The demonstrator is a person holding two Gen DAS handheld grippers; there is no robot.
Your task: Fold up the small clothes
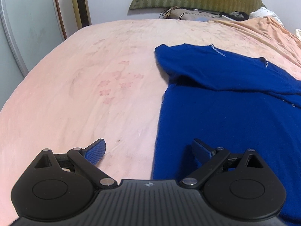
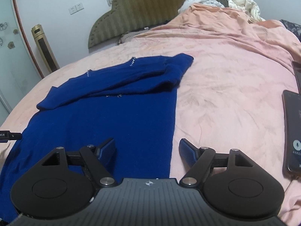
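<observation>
A dark blue knitted top (image 1: 225, 113) lies flat on the pink bedsheet (image 1: 84, 75), with both sleeves folded across its chest. My left gripper (image 1: 148, 150) is open and empty, straddling the top's left side edge near the hem. In the right wrist view the top (image 2: 112, 113) fills the left half. My right gripper (image 2: 146, 150) is open and empty over the top's right side edge. The tip of the left gripper (image 2: 9, 136) shows at the far left edge of that view.
A dark phone (image 2: 293, 135) lies on the sheet at the right, with a second one (image 2: 297, 73) behind it. A rumpled peach blanket (image 2: 235, 28) and pillows are piled by the green headboard (image 2: 150, 5). A gold tower fan (image 2: 45, 50) stands by the wall.
</observation>
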